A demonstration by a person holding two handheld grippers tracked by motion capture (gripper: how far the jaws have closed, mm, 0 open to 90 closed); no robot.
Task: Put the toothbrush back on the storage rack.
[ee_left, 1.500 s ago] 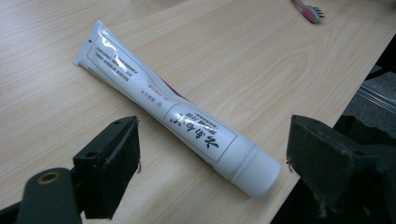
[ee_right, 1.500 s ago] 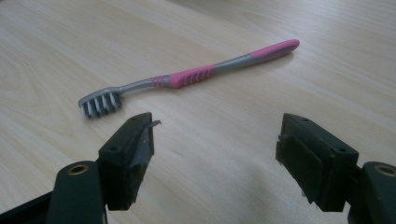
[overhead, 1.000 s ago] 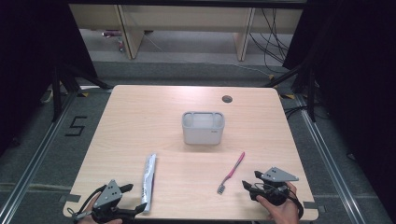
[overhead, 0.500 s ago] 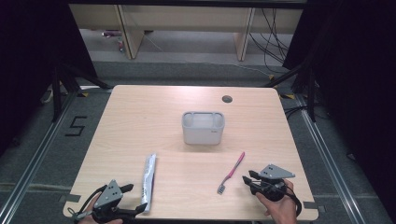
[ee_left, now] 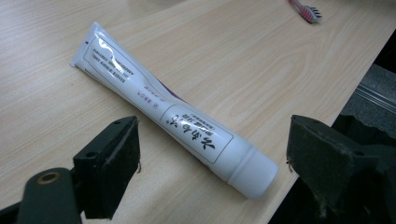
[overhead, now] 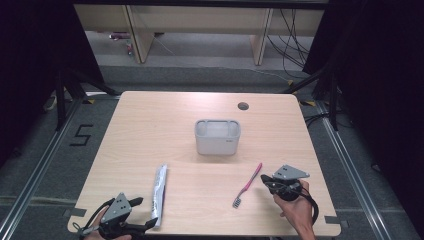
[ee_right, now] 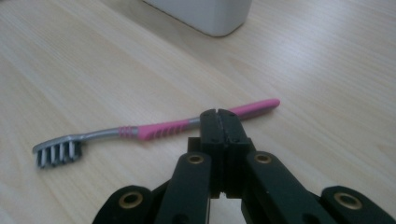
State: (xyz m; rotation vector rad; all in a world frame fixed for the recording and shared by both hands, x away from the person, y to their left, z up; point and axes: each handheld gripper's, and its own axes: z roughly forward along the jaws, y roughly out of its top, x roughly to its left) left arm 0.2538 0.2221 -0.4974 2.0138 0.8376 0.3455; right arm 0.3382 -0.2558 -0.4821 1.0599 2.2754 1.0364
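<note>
**Q:** So what lies nearest your claws?

**A:** Just ahead of my left gripper (ee_left: 210, 182), between its wide-apart jaws, lies a white toothpaste tube (ee_left: 168, 109), flat on the wooden table (overhead: 150, 130). Its cap end points toward me, near the table's edge; the crimped tail runs away from the claw. I judge it light, soft in the body and a little slick, so I would pinch near the stiffer shoulder by the cap, not the middle, which could squeeze.

**Q:** And the other claw?

**A:** My right gripper (ee_right: 218, 116) has its jaws pressed together, holding nothing. Right beyond their tips lies a pink toothbrush (ee_right: 154, 129), crosswise, with its grey bristle head off to the claw's left. I cannot tell whether the tips touch it. It looks light, stiff and thin; the ribbed pink grip section is the surest place to take hold, and the jaws would have to part first.

**Q:** Anything farther out?

**A:** A pale grey holder (overhead: 217, 136) stands upright farther ahead of both claws, mid-table. Beyond it, a small round hole (overhead: 243, 106) sits in the tabletop.
</note>
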